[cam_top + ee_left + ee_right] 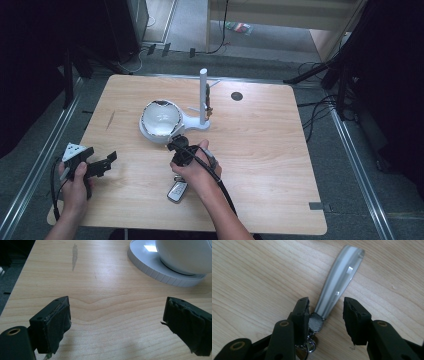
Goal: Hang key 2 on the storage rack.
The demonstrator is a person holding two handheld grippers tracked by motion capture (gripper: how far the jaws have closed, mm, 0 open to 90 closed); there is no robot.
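Note:
A grey strap loop (pixel 339 277) with a ribbed metal clasp (pixel 316 322) and a key ring (pixel 310 345) lies flat on the wooden table. My right gripper (pixel 325 302) points down over it, jaws apart, with the strap's near end between them. The left jaw sits close beside the clasp and a gap remains at the right jaw. In the high view a silver and black key fob (pixel 176 191) lies just below the right hand (pixel 196 167). My left gripper (pixel 107 160) (pixel 116 312) rests low at the table's left, open and with nothing between its jaws.
A white stand carries a round bowl (pixel 161 120) and an upright pole (pixel 203 95) with side pegs, one bearing a small dark object (pixel 209 107). Its ribbed base (pixel 150 262) lies ahead of the left gripper. A black round grommet (pixel 236 96) sits at the back of the table.

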